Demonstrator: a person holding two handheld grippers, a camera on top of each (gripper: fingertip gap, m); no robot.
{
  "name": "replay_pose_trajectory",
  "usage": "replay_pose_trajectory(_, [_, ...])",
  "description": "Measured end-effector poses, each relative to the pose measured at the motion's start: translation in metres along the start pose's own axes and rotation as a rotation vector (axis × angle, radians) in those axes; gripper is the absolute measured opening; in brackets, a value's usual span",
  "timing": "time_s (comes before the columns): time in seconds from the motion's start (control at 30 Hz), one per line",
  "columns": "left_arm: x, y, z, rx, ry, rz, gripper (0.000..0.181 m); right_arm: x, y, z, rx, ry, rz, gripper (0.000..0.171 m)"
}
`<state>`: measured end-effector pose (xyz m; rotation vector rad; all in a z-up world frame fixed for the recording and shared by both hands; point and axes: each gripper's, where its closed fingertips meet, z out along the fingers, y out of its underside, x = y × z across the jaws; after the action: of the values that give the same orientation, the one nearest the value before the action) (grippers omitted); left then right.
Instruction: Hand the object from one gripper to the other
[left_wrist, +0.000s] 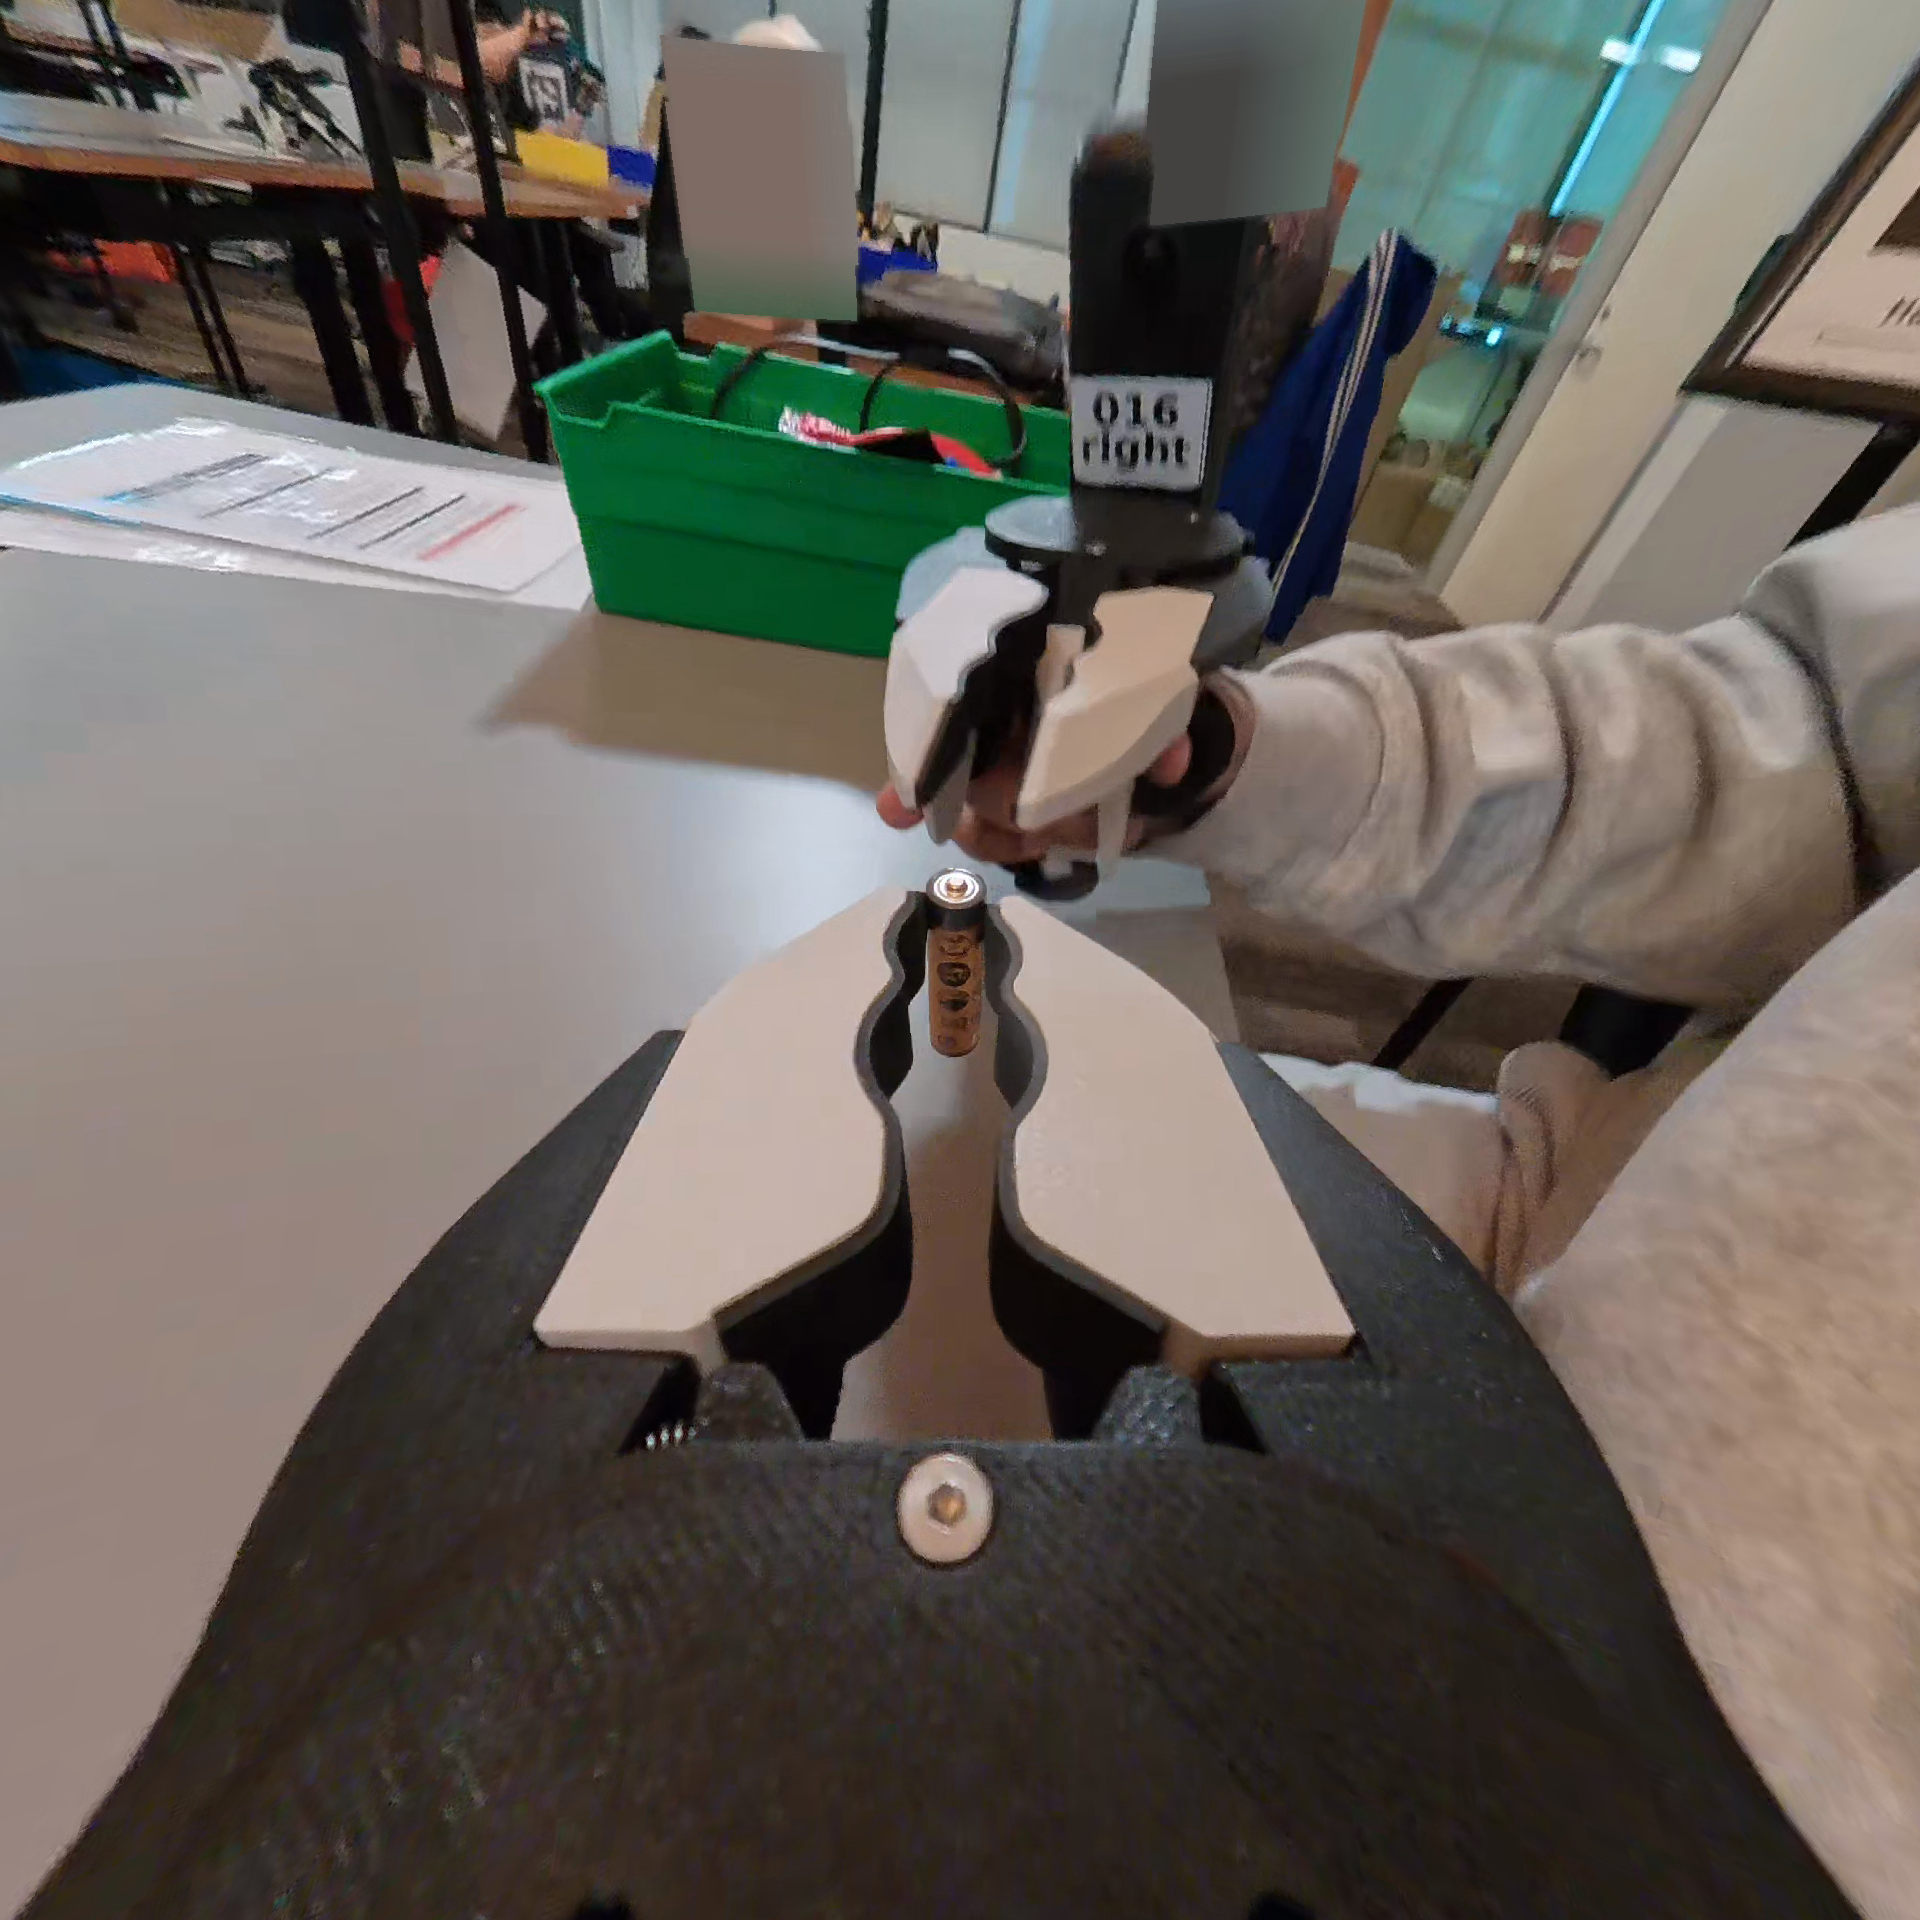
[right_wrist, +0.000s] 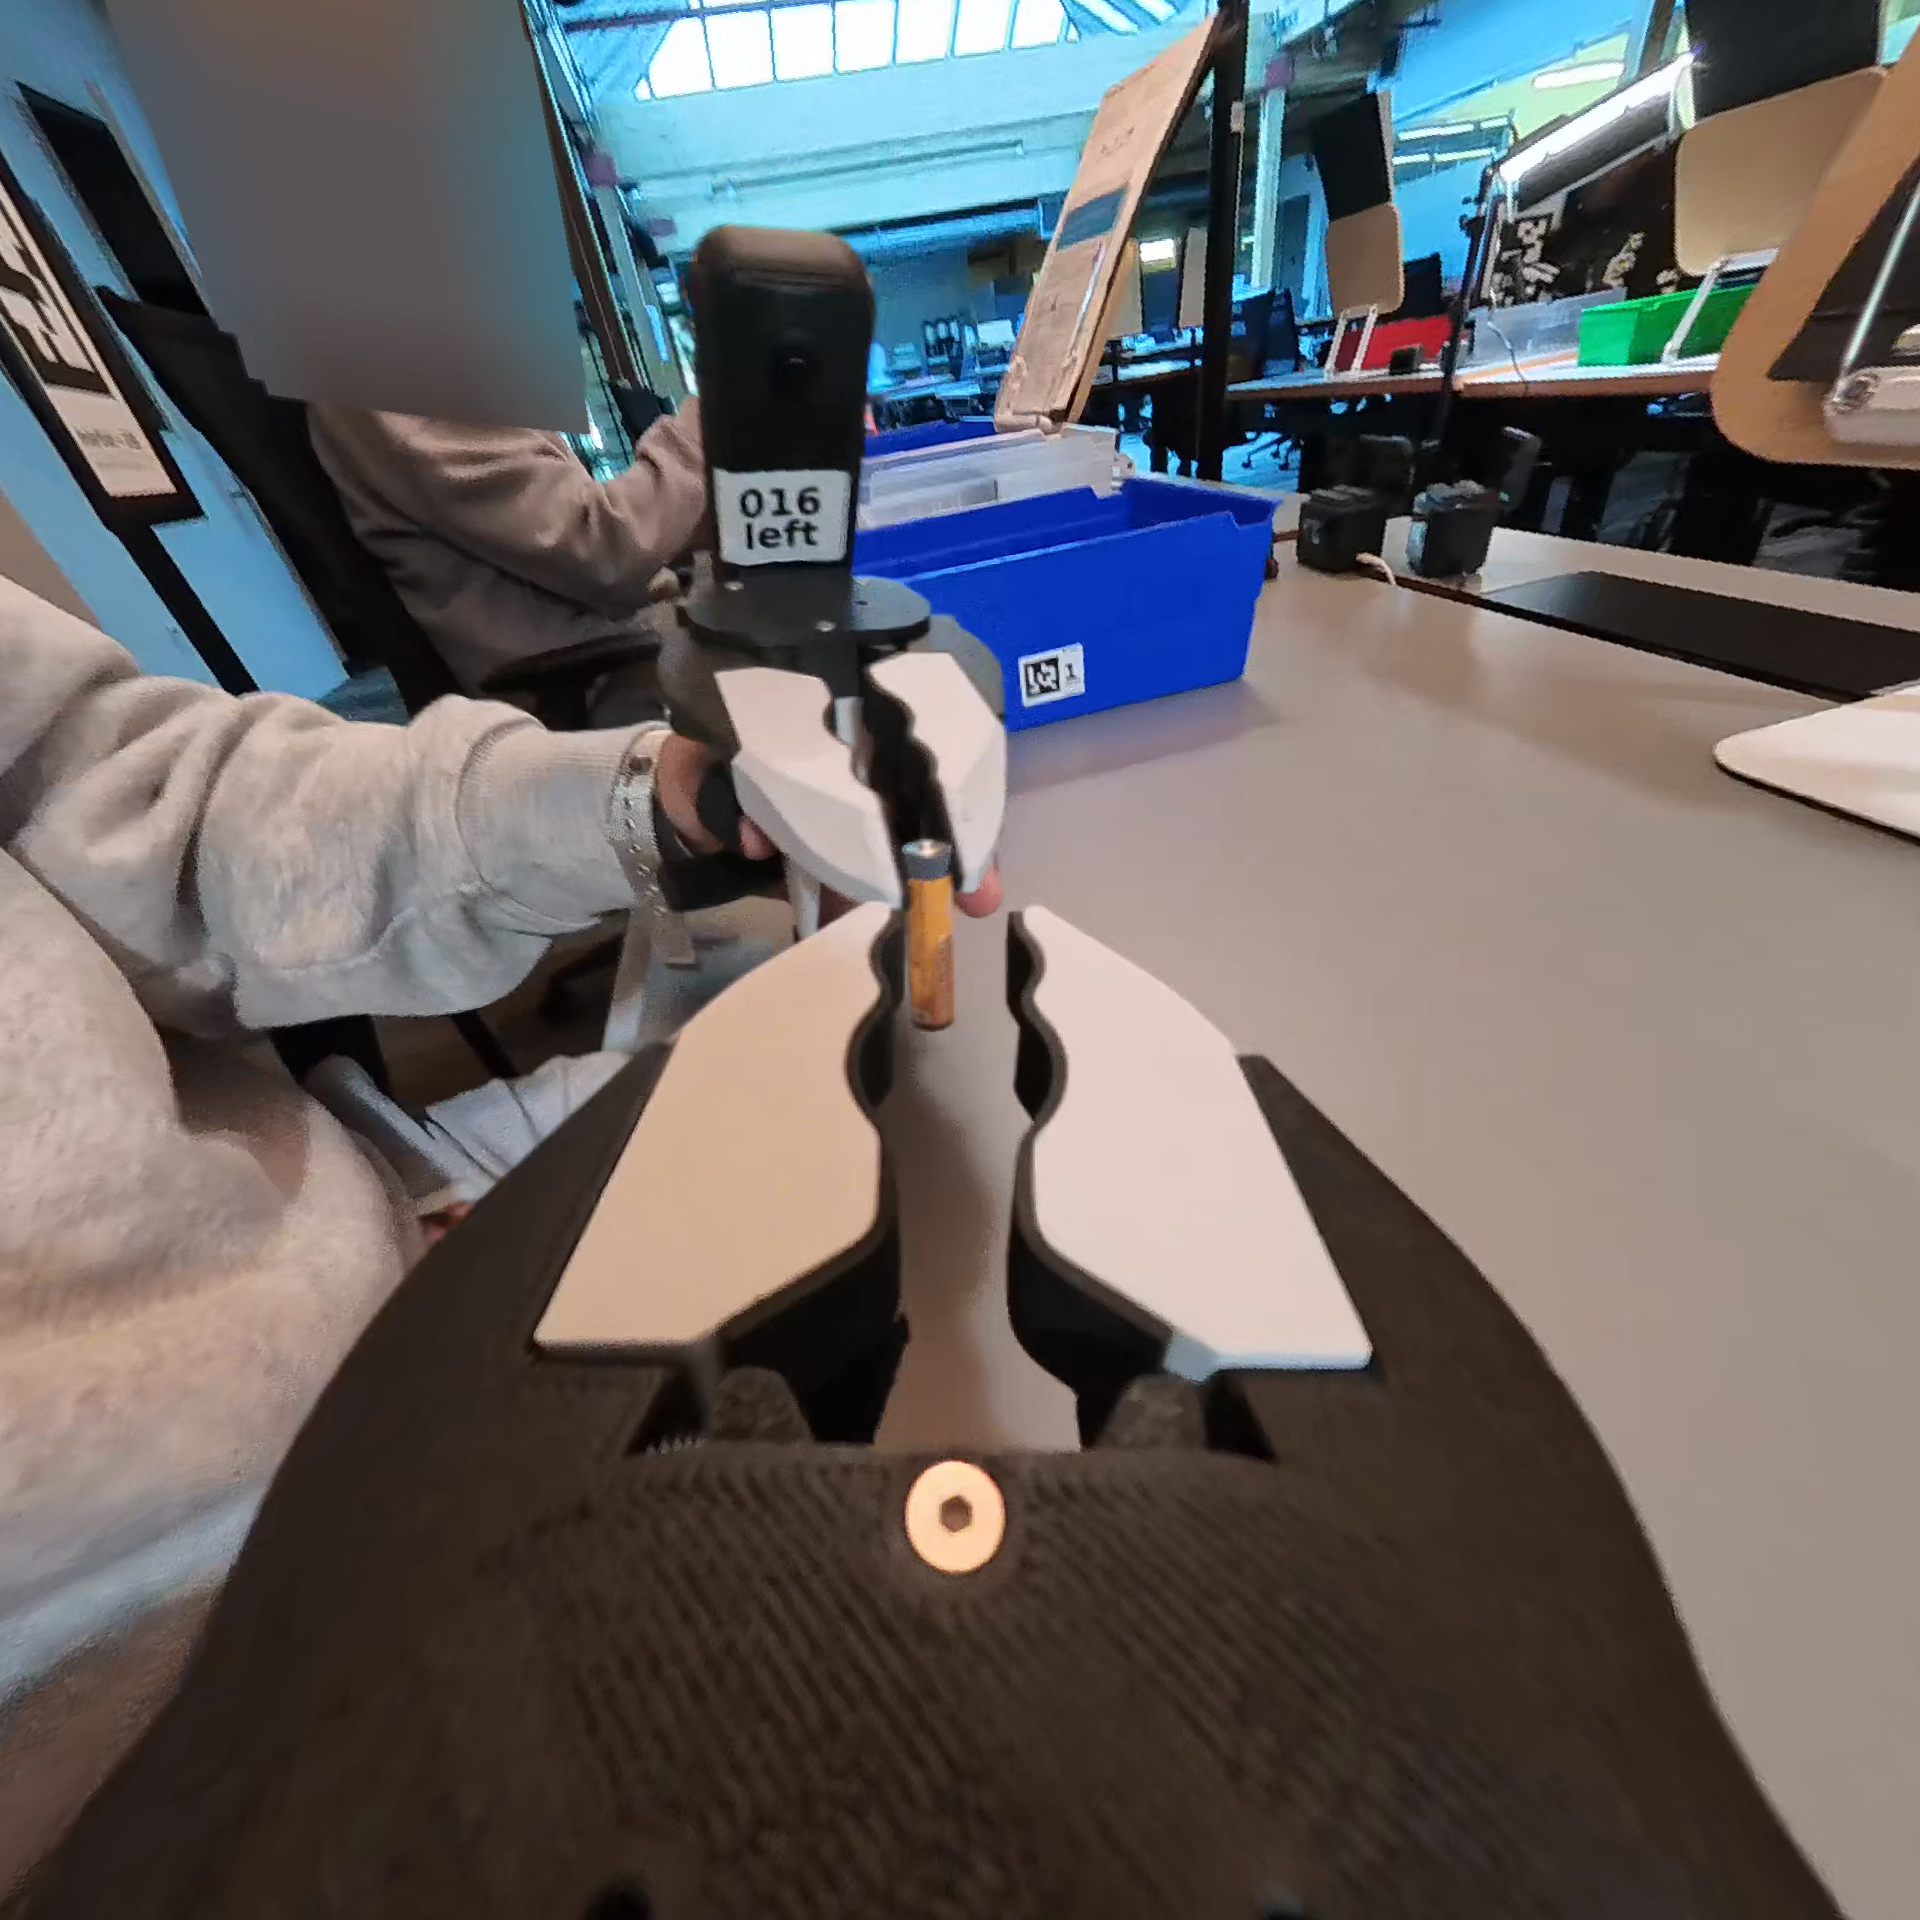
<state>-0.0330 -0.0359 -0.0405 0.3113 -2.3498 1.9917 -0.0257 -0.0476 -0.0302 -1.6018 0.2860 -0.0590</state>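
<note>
Left wrist view: the left claw pinches a small battery upright at its fingertips, above the grey counter. The right claw waits just beyond, its fingers a little apart and holding nothing.

Right wrist view: the right claw stands narrowly apart around the battery's lower half, which hangs from the left claw; contact is not evident. The battery looks light, rigid and smooth, likely slippery, so the free lower body is the place to grip, squarely across.

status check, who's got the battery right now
Left gripper shut on battery, upright. Right gripper open, fingers flanking the battery, not gripping. Nothing in the way.
</note>
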Motion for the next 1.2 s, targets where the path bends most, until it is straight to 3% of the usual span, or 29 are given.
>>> replay_pose_trajectory(0.17, [0.008,0.011,-0.004,0.001,0.048,-0.020,0.010,-0.003,0.007,0.005,-0.033,-0.033,0.006,0.016])
replay_pose_trajectory(0.4, [0.007,0.001,-0.016,0.061,0.059,-0.028,0.010,-0.014,0.020,0.022,-0.098,-0.063,-0.026,0.015])
replay_pose_trajectory(0.67, [0.013,-0.016,-0.022,0.114,0.084,-0.030,0.010,-0.018,0.017,0.028,-0.073,-0.088,0.004,0.020])
replay_pose_trajectory(0.83, [0.012,-0.013,-0.024,0.106,0.079,-0.022,0.011,-0.026,0.017,0.040,-0.074,-0.074,-0.015,0.011])
replay_pose_trajectory(1.2, [0.015,-0.019,-0.023,0.135,0.075,-0.025,0.010,-0.029,0.014,0.043,-0.053,-0.066,0.013,0.010])
